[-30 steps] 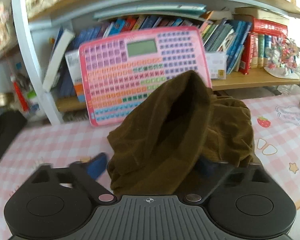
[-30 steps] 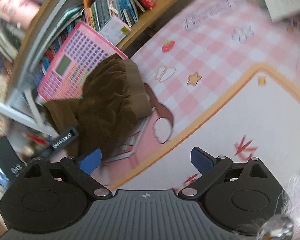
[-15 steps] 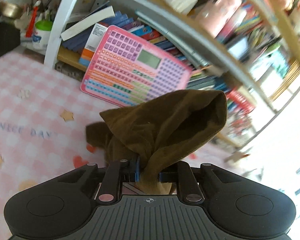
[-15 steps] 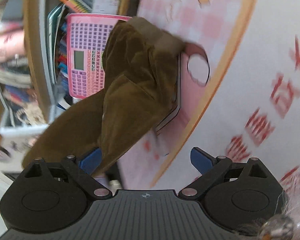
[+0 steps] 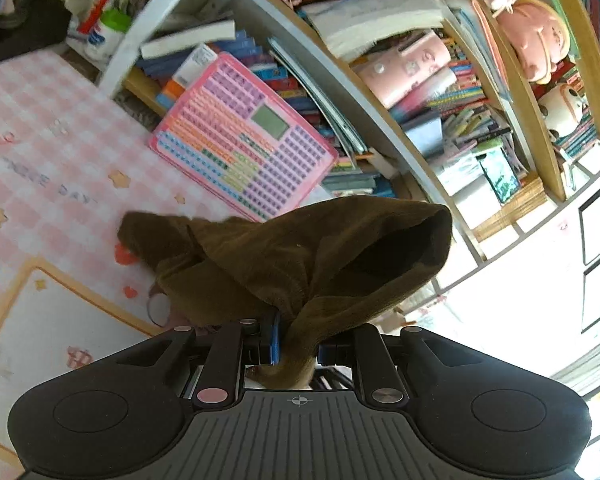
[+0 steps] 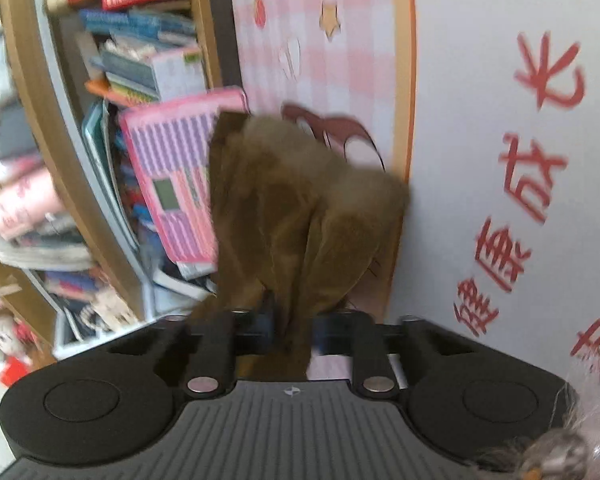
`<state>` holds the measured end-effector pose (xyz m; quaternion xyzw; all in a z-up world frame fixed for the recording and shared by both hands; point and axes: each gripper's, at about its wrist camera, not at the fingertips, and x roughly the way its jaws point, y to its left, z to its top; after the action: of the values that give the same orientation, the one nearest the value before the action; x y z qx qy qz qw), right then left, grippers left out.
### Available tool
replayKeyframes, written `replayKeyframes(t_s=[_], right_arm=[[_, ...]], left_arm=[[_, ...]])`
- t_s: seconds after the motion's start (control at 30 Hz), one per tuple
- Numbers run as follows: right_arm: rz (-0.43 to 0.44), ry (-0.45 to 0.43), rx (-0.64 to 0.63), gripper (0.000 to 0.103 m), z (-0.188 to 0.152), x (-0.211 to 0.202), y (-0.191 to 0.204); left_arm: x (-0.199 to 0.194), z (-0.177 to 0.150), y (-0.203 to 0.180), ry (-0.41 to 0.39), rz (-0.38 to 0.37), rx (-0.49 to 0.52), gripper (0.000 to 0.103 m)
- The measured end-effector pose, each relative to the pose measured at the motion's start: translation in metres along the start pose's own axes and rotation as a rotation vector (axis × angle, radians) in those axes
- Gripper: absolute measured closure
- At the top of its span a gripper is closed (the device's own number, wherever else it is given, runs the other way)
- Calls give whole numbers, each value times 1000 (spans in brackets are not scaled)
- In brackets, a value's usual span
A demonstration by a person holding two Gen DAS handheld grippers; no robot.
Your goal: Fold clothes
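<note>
A brown corduroy garment (image 5: pixel 284 256) hangs lifted above the pink checked mat (image 5: pixel 40 128). My left gripper (image 5: pixel 298 344) is shut on one edge of it, and the cloth bulges up in front of the fingers with an opening at the right. In the right wrist view the same brown garment (image 6: pixel 296 208) hangs in folds, and my right gripper (image 6: pixel 294 328) is shut on another part of it. Its far end trails near the mat in the left wrist view.
A pink toy keyboard tablet (image 5: pixel 244 152) leans against the bookshelf (image 5: pixel 400 80), which is crowded with books and plush toys. The tablet also shows in the right wrist view (image 6: pixel 172 176). A white mat panel with red characters (image 6: pixel 520 160) lies to the right.
My left gripper closed on the garment and lifted it. My right gripper, open a second ago, has moved in and closed on the cloth too. Both views have tilted.
</note>
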<state>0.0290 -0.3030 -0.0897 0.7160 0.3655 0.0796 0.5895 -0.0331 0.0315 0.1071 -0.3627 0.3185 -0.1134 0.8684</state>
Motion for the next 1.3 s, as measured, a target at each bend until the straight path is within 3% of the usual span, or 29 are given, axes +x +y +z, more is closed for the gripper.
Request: replayKeyframes(t_s=[0.1,0.2,0.27,0.33,0.37,0.57,0.67,0.77,0.83,0.93,1.0,1.07,1.13,1.17,1.3], right_arm=[[23,-34,19,98,5,-5,1],[14,-107,-72,98,13,-20,13],[8,-165,-174,98,20,-31,30],[5,-230,-286,98,28,-42,49],[17,-259,-346,98,31,-49,64],[127,-456,-847,99,21,-86,194],[228,-460,-1046,98,-4,-93,254],[293,-351,-1284,98,-50,-84,299],[294,-165,-1429,98,-90,-57,307],[144,158,-1528,98,-142,8,266],[-5,374,-1497,98,-163,56,210],[-155,508,-1485,98,-182,87,153],[-333,601,-1489,98,-200,109,96],[-377,640,-1487,98,-208,113,76],[-393,626,-1497,96,-230,112,54]], left_arm=[[3,-2,11,17,71,19,88],[23,-14,22,127,217,110,79],[33,-23,29,191,289,165,67],[41,-30,40,250,298,184,43],[41,-33,46,261,289,179,40],[31,-40,74,281,342,188,39],[21,-33,90,239,363,149,39],[11,-21,98,196,357,127,39],[5,-12,103,174,358,125,39],[-1,-1,117,147,366,102,39],[-4,2,128,142,372,83,39],[-5,3,137,154,377,76,39],[-6,5,145,172,379,78,39],[-6,6,148,180,382,79,39],[-5,11,163,207,390,90,39]])
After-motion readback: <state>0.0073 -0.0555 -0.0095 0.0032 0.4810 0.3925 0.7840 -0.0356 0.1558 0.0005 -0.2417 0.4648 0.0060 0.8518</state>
